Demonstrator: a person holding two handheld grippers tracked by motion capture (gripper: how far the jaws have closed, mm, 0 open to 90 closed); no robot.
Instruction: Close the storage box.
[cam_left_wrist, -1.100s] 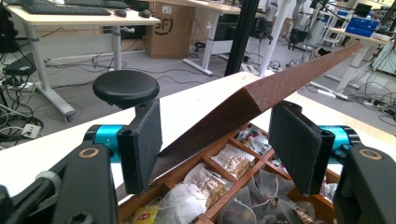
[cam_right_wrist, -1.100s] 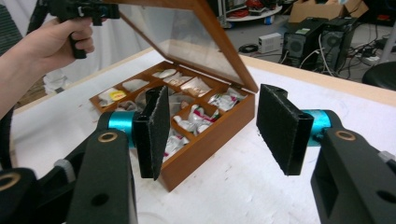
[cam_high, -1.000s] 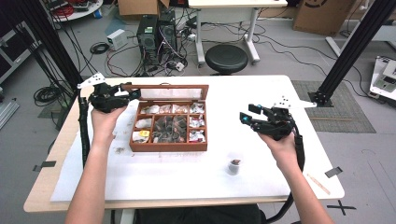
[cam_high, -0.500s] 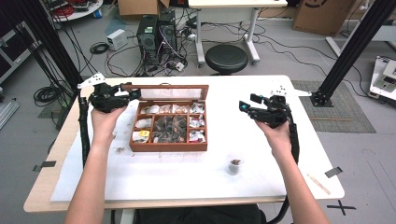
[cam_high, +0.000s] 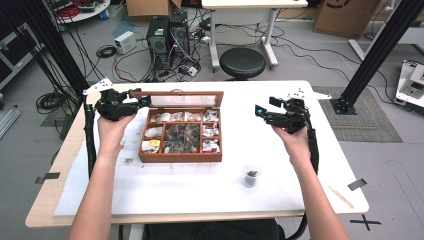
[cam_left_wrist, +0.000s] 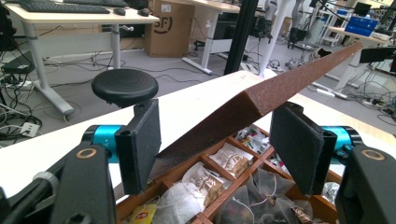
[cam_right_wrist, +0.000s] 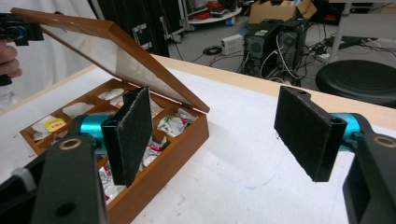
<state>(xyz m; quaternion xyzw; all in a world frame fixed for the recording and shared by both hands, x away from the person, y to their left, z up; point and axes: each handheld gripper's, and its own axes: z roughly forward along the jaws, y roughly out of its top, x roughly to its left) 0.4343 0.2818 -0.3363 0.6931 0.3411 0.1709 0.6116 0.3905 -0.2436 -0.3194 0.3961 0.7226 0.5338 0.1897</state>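
A: Workshop room, grey floor, cables, a black stool (cam_high: 242, 62) and computer towers (cam_high: 167, 34) beyond a white table (cam_high: 280, 170).

B: On the table?

A: Wooden box (cam_high: 181, 134) left of centre, split into compartments, packed with tea bags (cam_left_wrist: 224, 161) and small packets. Lid (cam_right_wrist: 112, 51) raised, hinged at the far edge, glass panel in a wooden frame, tilted up over the compartments.

B: And the left gripper (cam_high: 134, 101)?

A: Held in the left hand (cam_high: 111, 129) at the box's far left corner. Jaws spread wide, one on either side of the lid's edge, not touching it; seen from the left gripper view, the rough brown underside of the lid runs up between the pads (cam_left_wrist: 140, 144).

B: The right gripper (cam_high: 265, 113)?

A: Held in the right hand (cam_high: 295, 137), off to the right of the box, well apart from it, above bare table. Jaws likewise wide apart, nothing between them. Pointed toward the box, with the open lid and front right corner in its view.

B: Anything else?

A: Small clear cup (cam_high: 251, 177) with something dark inside, near the front edge, right of the box. Thin wooden stick (cam_high: 342, 197) at the front right corner.
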